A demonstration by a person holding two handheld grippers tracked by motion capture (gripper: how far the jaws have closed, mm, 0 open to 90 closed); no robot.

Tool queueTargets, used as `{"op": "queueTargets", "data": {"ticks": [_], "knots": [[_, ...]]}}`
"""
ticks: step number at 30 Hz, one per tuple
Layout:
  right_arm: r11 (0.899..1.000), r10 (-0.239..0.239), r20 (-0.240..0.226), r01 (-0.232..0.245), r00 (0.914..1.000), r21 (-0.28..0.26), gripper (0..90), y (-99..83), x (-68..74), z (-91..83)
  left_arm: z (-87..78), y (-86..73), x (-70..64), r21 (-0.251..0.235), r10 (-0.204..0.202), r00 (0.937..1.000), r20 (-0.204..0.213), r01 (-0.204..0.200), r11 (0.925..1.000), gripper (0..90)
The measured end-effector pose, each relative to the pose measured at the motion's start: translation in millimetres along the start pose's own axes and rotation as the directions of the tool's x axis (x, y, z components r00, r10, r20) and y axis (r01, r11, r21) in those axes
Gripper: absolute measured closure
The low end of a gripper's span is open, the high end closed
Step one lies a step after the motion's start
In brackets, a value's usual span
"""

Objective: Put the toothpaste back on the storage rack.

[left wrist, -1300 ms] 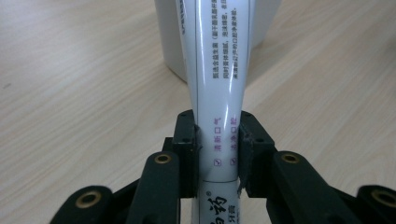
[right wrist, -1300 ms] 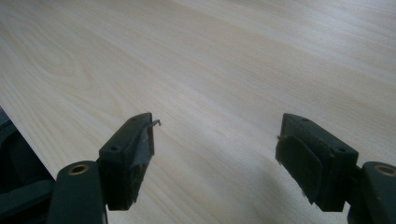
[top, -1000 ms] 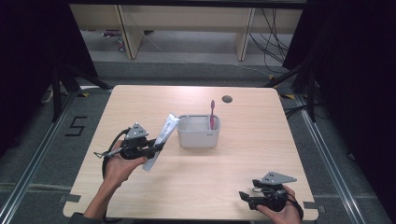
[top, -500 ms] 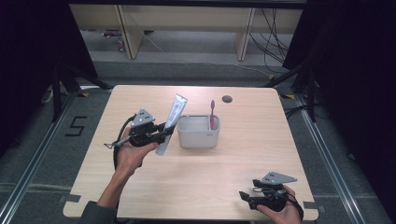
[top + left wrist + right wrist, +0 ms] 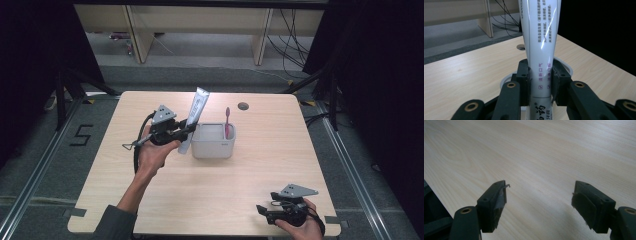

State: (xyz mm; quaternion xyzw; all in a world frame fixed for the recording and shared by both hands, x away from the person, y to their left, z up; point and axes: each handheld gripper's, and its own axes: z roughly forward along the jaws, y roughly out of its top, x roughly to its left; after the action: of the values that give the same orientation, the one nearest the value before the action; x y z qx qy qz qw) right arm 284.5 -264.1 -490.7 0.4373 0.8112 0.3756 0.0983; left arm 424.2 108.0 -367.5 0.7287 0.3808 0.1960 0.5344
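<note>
Gripping toothpaste tube (image 5: 193, 122), left gripper (image 5: 186, 128), seemingly airborne.

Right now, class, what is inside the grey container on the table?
A pink toothbrush stands upright at the right end of the grey container. Its near wall hides the bottom, so whether anything else lies inside cannot be told.

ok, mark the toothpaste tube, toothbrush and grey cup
toothpaste tube (image 5: 196, 114): high view, upper body of the tube.
toothbrush (image 5: 227, 122): high view, pink handle above the cup.
grey cup (image 5: 213, 148): high view, front wall.
</note>
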Motion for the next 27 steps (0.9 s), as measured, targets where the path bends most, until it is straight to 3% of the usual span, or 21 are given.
{"op": "queueTargets", "data": {"ticks": [2,6,7,27], "knots": [[1.0,-0.027,0.006,0.028,0.9996,-0.011,27.9,0.1,-1.6,0.5,3.7,6.3,-1.8,-0.011,0.003,1.0,-0.004,-0.003,0.9999,71.4],[1.0,-0.003,0.003,0.003,1.0,-0.002,27.9,-0.2,0.5,0.0,7.3,10.6,-2.9,-0.014,0.004,1.0,-0.009,-0.004,0.9999,71.4],[0.999,-0.048,0.001,0.048,0.9989,-0.016,28.0,0.5,-2.6,1.1,9.3,12.1,-3.0,-0.019,0.004,0.9999,-0.011,-0.004,0.9998,71.4],[1.0,-0.011,-0.012,0.011,0.9999,-0.003,28.0,-0.4,-0.2,1.6,42.8,20.3,-0.1,-0.066,-0.041,0.9988,-0.027,0.039,0.9971,71.2]]}}
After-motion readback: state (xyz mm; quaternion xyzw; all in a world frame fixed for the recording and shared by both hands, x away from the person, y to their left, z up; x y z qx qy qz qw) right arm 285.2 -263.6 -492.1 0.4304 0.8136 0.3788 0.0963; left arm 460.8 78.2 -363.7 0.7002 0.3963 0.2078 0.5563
